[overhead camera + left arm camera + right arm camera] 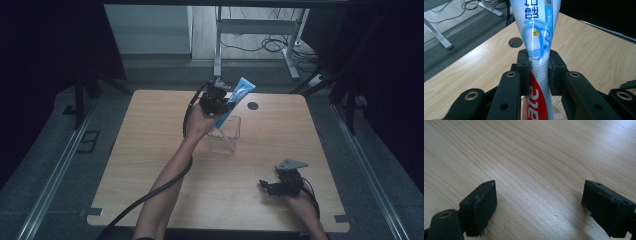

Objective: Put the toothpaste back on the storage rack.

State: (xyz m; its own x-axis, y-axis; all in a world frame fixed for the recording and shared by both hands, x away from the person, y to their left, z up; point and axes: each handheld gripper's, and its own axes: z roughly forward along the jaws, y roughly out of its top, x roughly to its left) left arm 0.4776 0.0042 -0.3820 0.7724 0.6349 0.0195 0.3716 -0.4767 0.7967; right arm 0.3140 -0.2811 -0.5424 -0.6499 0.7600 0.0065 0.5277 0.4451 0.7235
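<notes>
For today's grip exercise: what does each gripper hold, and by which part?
The left gripper clamps a toothpaste tube across its middle, above a clear container. The right gripper holds nothing; its jaws stand open over the table.

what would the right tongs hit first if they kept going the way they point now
Most likely the bare wooden table. The right tongs stand open with nothing between them, aimed low along the tabletop, and their own view shows wood ahead. How soon they would touch is hard to judge.
</notes>
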